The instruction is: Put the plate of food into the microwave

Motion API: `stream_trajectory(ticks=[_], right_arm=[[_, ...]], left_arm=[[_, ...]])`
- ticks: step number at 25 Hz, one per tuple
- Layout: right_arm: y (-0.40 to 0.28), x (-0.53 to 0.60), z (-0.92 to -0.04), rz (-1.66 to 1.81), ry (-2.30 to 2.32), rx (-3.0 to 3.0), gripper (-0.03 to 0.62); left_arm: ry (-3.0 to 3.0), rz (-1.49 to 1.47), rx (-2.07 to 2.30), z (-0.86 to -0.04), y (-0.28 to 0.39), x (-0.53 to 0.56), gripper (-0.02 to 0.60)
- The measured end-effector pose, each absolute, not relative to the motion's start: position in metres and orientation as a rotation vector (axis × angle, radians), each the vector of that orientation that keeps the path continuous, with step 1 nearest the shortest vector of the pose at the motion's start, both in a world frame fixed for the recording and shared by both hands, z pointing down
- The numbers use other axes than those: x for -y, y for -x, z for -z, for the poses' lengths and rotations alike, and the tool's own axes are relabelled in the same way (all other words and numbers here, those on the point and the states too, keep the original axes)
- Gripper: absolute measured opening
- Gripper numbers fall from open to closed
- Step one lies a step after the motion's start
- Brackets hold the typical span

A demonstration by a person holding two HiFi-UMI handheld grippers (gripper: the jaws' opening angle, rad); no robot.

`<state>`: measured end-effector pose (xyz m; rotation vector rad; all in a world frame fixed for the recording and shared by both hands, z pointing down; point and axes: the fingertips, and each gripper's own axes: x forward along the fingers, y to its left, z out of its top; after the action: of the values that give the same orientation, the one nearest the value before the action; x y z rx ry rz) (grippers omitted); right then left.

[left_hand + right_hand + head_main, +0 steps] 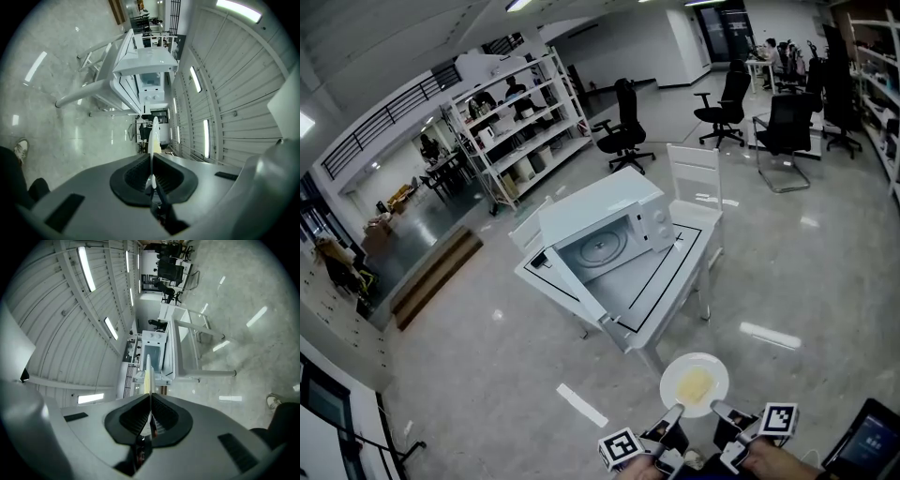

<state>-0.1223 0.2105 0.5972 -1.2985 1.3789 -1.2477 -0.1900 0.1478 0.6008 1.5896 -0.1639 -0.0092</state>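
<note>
1. Microwave (609, 223), centre frame, on a white table (680, 272). Door open, cavity and turntable in sight. Well apart from the plate.
2. Left gripper (675, 413), bottom centre. Jaws pressed onto the plate's near-left rim; its own view shows the rim edge-on between the pads.
3. Plate (713, 365), lower centre, carried in the air over the floor, short of the table. Yellow food (695, 384) sits mid-plate.
4. Right gripper (718, 411), just right of it, pinching the near-right rim the same way.
5. Step in hand, as I judge it: the carry to the cavity. The hold is on the near edge only, so the far edge may dip. Keep both grips level, come in square to the opening, and set the plate on the turntable before letting go.
6. Writing: none readable. Marker cubes (622, 448) bear black-and-white squares only. The dark screen (872, 441) at lower right is illegible.
</note>
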Motion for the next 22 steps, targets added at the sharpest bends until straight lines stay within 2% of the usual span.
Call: stream_trajectory(ticks=[11,22], right_arm=[[0.098,-0.177,-0.601,1.302,1.259,-1.401,0.013],[0.010,-0.140,-0.597,1.381,1.182,-1.506,0.012]], left_arm=[[-1.588,0.025,0.186,-0.602,0.169,-0.118,0.015],[-1.589,0.123,0.270,-0.594,0.088,-0.089,0.015]])
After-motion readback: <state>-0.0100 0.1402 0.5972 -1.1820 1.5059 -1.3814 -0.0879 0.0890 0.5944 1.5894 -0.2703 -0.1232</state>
